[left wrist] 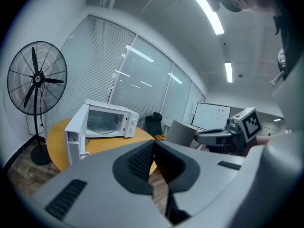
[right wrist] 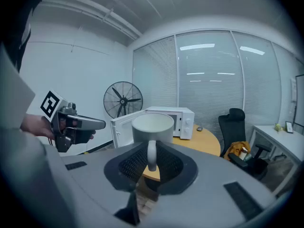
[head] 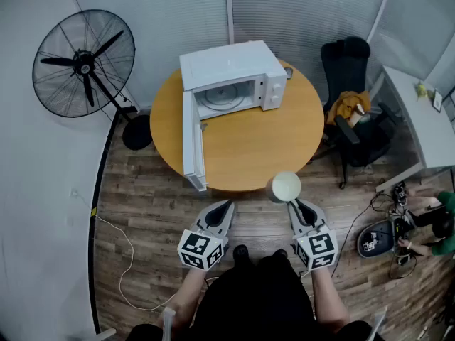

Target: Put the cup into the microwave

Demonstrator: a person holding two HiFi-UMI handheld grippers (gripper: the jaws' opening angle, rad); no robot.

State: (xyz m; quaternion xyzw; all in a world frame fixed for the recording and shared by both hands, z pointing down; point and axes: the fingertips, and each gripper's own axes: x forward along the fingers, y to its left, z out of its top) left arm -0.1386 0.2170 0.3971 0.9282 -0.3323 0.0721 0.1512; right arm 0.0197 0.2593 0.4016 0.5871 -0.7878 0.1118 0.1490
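Observation:
A white cup [head: 284, 187] hangs upright in the air just off the near edge of the round table [head: 242, 148], with my right gripper [head: 297, 206] shut on its handle [right wrist: 151, 155]. The right gripper view shows the cup's bowl [right wrist: 152, 128] above the jaws, in line with the microwave [right wrist: 164, 119]. That white microwave [head: 233, 77] stands at the table's far side with its door [head: 190, 141] swung wide open and the glass turntable [head: 224, 98] showing. My left gripper [head: 221, 214] is shut and empty, level with the right one, below the door's corner.
A black pedestal fan [head: 85, 62] stands at the far left, its cable running along the wooden floor. A black office chair [head: 352, 84] with an orange cloth sits right of the table, beside a white desk [head: 419, 112]. A person [head: 434, 226] crouches at the right edge.

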